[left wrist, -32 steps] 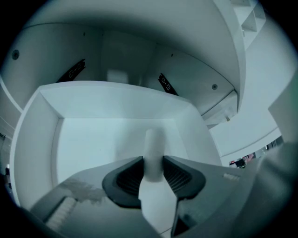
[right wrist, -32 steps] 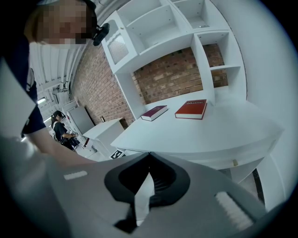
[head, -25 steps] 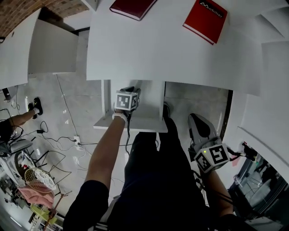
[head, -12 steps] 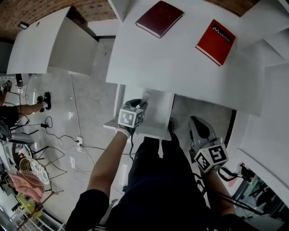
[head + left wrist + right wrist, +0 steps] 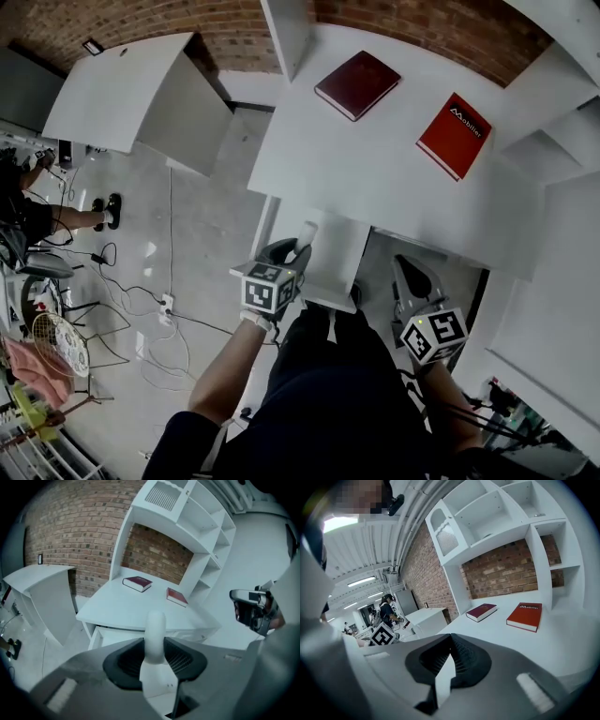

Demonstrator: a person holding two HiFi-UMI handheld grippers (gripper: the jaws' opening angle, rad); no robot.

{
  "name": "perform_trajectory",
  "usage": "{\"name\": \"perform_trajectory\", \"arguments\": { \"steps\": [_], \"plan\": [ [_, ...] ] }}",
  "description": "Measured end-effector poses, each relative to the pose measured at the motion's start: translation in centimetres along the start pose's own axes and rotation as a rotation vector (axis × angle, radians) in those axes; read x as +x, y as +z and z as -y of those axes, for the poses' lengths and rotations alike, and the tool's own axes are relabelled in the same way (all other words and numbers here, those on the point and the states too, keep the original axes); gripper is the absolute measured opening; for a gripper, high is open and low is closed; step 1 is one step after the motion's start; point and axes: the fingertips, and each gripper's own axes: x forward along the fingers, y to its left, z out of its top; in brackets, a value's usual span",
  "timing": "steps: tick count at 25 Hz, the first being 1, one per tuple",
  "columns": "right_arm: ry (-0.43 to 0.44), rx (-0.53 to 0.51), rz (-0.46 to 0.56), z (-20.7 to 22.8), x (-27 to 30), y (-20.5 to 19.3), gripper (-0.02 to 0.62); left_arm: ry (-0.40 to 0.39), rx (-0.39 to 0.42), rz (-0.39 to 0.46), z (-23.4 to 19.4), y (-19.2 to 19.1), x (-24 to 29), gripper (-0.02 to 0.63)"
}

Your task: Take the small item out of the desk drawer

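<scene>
My left gripper (image 5: 290,249) is shut on a small white rounded item (image 5: 307,231) and holds it above the open white drawer (image 5: 336,274) under the desk (image 5: 375,178). In the left gripper view the item (image 5: 155,620) stands upright between the black pads of the left gripper (image 5: 154,649), with the desk top beyond it. My right gripper (image 5: 411,274) hangs to the right of the drawer, below the desk edge. Seen in its own view, the right gripper (image 5: 451,637) has its jaws together with nothing in them.
A dark red book (image 5: 357,84) and a red book (image 5: 455,134) lie on the desk top. White shelves (image 5: 553,112) rise at the right. A second white desk (image 5: 131,84) stands to the left. Cables (image 5: 159,309) trail over the floor, and a person (image 5: 28,216) is at the far left.
My left gripper has risen out of the drawer with the white item in it. The right gripper has lifted slightly. The head view has tilted up, so more of the desk and brick wall shows.
</scene>
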Motion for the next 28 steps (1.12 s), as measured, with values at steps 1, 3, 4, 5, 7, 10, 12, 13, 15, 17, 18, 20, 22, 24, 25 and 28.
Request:
{"name": "perform_trajectory", "arguments": {
  "steps": [1, 3, 4, 5, 7, 10, 12, 13, 15, 17, 18, 20, 22, 24, 25, 28],
  "plan": [
    [0.007, -0.006, 0.003, -0.2, 0.1, 0.3, 0.003, 0.006, -0.002, 0.023, 0.3, 0.6, -0.9, 0.143],
    [0.021, -0.016, 0.007, -0.7, 0.2, 0.6, 0.003, 0.018, -0.007, 0.061, 0.7, 1.4, -2.5, 0.143],
    [0.028, -0.021, 0.008, -0.9, 0.3, 0.8, 0.003, 0.027, -0.010, 0.080, 0.8, 1.7, -3.3, 0.143],
    [0.036, -0.027, 0.009, -1.1, 0.4, 0.9, 0.003, 0.037, -0.013, 0.102, 0.9, 2.1, -4.0, 0.143],
    [0.053, -0.040, 0.012, -1.4, 0.6, 1.2, 0.003, 0.056, -0.021, 0.154, 1.2, 3.2, -5.7, 0.143],
    [0.068, -0.049, 0.019, -1.9, 0.7, 1.7, 0.003, 0.079, -0.038, 0.225, 1.5, 4.8, -8.2, 0.143],
    [0.075, -0.055, 0.030, -2.3, 0.9, 2.2, 0.003, 0.096, -0.044, 0.261, 1.5, 5.8, -9.7, 0.143],
    [0.079, -0.057, 0.039, -2.5, 1.0, 2.5, 0.003, 0.106, -0.043, 0.277, 1.4, 6.2, -10.5, 0.143],
    [0.088, -0.064, 0.068, -3.0, 1.1, 3.5, 0.003, 0.130, -0.031, 0.314, 1.1, 7.3, -12.2, 0.143],
    [0.093, -0.076, 0.109, -3.4, 1.1, 4.9, 0.003, 0.151, -0.012, 0.357, 0.9, 8.6, -13.8, 0.143],
    [0.092, -0.083, 0.131, -3.6, 1.0, 5.7, 0.003, 0.159, -0.001, 0.376, 0.9, 9.4, -14.6, 0.143],
    [0.089, -0.100, 0.174, -3.8, 0.7, 7.3, 0.003, 0.169, 0.022, 0.412, 1.0, 10.8, -16.0, 0.143],
    [0.086, -0.123, 0.209, -4.1, 0.4, 9.0, 0.003, 0.174, 0.046, 0.449, 1.4, 12.1, -17.3, 0.143],
    [0.082, -0.154, 0.240, -4.3, 0.0, 10.5, 0.003, 0.180, 0.068, 0.487, 2.0, 13.5, -18.3, 0.143],
    [0.079, -0.170, 0.255, -4.3, -0.2, 11.2, 0.003, 0.181, 0.079, 0.505, 2.3, 14.2, -18.7, 0.143],
    [0.071, -0.207, 0.303, -4.6, -0.7, 13.2, 0.003, 0.182, 0.114, 0.556, 3.3, 16.4, -19.9, 0.143]
  ]
}}
